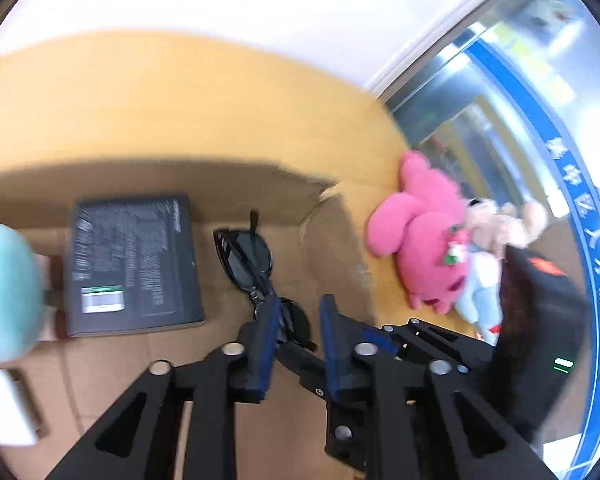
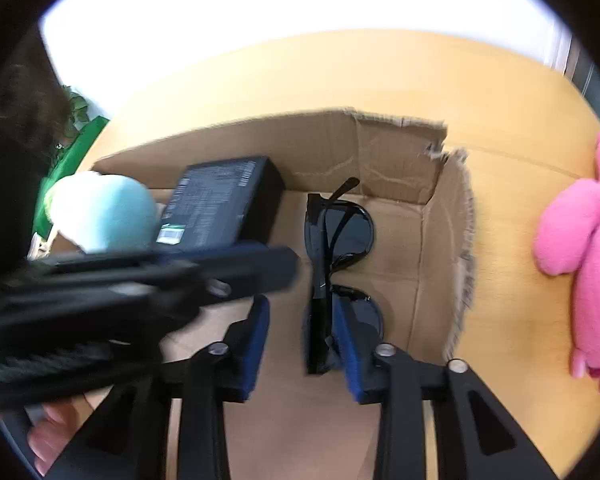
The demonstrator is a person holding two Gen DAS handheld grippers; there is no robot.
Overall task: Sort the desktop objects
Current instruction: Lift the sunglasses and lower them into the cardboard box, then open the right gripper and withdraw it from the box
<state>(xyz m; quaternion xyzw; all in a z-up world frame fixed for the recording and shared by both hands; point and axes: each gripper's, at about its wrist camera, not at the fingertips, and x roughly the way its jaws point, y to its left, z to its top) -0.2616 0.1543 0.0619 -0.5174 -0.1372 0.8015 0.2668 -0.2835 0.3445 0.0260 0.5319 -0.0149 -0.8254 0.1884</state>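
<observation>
Black sunglasses (image 1: 250, 262) lie folded on the floor of an open cardboard box (image 1: 332, 240); they also show in the right wrist view (image 2: 340, 236). A dark flat box (image 1: 134, 264) lies left of them, also seen in the right wrist view (image 2: 224, 204). My left gripper (image 1: 298, 310) is open just above the sunglasses' near lens. My right gripper (image 2: 302, 312) is open, its fingers on either side of the sunglasses' near end. The left gripper's arm (image 2: 140, 276) crosses the right wrist view. A light blue plush (image 2: 104, 212) sits at the box's left.
A pink plush (image 1: 420, 236) and a beige teddy (image 1: 496, 224) lie on the yellow table (image 1: 180, 100) right of the box. A glass wall (image 1: 500, 120) stands at the right. A white object (image 1: 4, 408) lies at the lower left. A green bag (image 2: 72, 152) lies left of the box.
</observation>
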